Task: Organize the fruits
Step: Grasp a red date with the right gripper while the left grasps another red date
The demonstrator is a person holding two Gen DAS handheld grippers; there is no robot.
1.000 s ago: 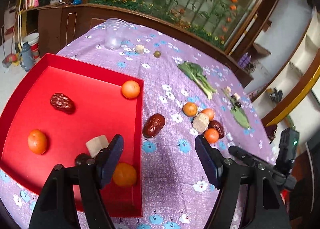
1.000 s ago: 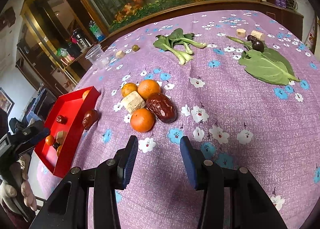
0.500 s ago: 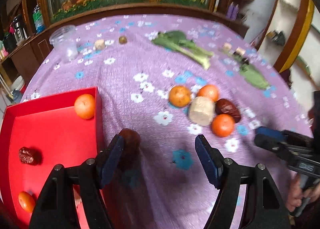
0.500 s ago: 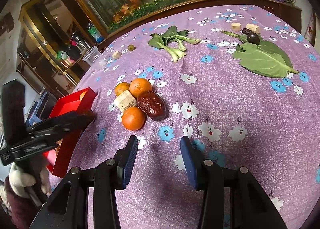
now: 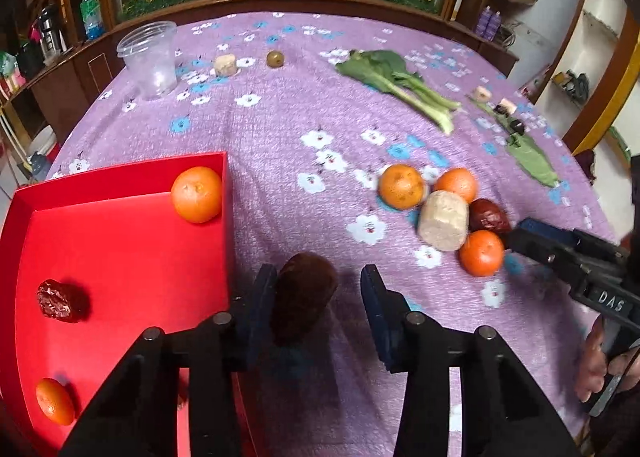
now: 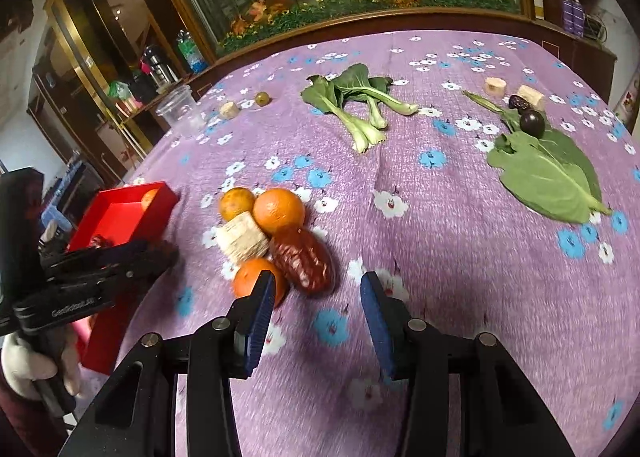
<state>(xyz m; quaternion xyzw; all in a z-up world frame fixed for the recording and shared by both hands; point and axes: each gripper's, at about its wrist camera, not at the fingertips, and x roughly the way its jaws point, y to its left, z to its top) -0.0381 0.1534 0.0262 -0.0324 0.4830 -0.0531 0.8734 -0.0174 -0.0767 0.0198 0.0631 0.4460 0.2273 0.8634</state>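
A red tray (image 5: 120, 257) at the table's left holds tangerines (image 5: 196, 195) and a red date (image 5: 58, 301). My left gripper (image 5: 316, 313) is open around a dark red date (image 5: 304, 297) lying on the cloth just right of the tray's wall; its left pad is next to the date. A pile of tangerines (image 6: 278, 211), a pale cut chunk (image 6: 242, 237) and a red date (image 6: 306, 259) lies mid-table. My right gripper (image 6: 316, 309) is open, its jaws just in front of that date and an orange tangerine (image 6: 256, 283).
A clear plastic cup (image 5: 150, 57), a small pale chunk (image 5: 224, 65) and a green fruit (image 5: 275, 58) stand at the back. Bok choy (image 6: 356, 105), a green leaf (image 6: 548, 177), a dark plum (image 6: 532, 123) and pale chunks lie to the right.
My left gripper swung from over the tray to the date beside it, and its jaws have narrowed around the date. My right gripper moved forward towards the fruit pile.
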